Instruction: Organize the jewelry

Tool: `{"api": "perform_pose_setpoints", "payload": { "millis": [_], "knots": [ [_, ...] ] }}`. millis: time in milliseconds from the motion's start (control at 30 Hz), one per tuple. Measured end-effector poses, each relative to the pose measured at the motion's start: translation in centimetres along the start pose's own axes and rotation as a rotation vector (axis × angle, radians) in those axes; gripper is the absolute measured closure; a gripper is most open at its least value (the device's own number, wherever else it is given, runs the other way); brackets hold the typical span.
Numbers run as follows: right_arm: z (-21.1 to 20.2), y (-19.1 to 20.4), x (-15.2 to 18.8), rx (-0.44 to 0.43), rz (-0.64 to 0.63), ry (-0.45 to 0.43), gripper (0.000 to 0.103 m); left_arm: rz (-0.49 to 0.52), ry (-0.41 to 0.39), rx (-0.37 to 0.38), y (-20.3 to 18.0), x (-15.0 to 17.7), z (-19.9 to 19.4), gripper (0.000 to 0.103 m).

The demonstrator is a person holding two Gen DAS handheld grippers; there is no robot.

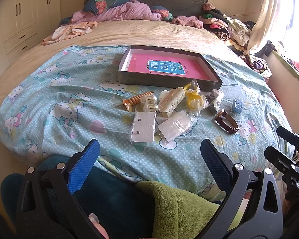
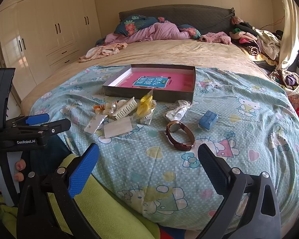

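**Jewelry loose on bed, nothing grasped**

Brown-strapped watch on the patterned bedsheet, lying on its side, strap buckled into a loop, long axis running near-right to far-left across the right wrist view. Directly ahead of right tongs, just beyond the tips; well right of left tongs. Right hand nearer, judged the natural pick. Blue box just past the watch, to its right. Left of the watch, a heap: cream hair claw, yellow rings in a bag, clear packets, orange spiral tie. Closer to left tongs, ahead of them. Behind all, shallow grey tray with pink lining, open, no jewelry inside yet.

Both tongs spread wide, holding nothing, hovering at the near edge of the bed. Sorting not yet begun, by the look of it.
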State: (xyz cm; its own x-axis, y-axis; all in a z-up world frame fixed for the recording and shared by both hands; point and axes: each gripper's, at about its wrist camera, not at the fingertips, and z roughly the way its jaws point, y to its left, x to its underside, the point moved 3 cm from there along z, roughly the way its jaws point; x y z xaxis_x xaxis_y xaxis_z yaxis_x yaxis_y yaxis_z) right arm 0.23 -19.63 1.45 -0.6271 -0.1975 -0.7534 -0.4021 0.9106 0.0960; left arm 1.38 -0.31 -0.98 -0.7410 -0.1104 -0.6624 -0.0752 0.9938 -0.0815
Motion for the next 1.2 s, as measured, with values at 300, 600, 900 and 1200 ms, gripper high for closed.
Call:
{"api": "perform_pose_setpoints", "payload": {
  "millis": [300, 600, 900, 1200],
  "knots": [
    [0.3, 0.4, 0.1, -0.007, -0.015, 0.003, 0.004, 0.001, 0.002, 0.001, 0.1, 0.1, 0.1, 0.008],
    [0.9, 0.3, -0.2, -0.023, -0.036, 0.005, 0.004, 0.004, 0.007, 0.000, 0.3, 0.2, 0.4, 0.008],
    [1.7, -0.1, -1.2, -0.019, -0.049, -0.007, 0.004, -0.018, 0.019, -0.010, 1.0, -0.3, 1.6, 0.008],
    [2.9, -2.3, -3.0, 0.005, -0.025, -0.026, 0.004, -0.066, 0.047, 0.009, 3.4, -1.1, 3.5, 0.008]
  ]
}}
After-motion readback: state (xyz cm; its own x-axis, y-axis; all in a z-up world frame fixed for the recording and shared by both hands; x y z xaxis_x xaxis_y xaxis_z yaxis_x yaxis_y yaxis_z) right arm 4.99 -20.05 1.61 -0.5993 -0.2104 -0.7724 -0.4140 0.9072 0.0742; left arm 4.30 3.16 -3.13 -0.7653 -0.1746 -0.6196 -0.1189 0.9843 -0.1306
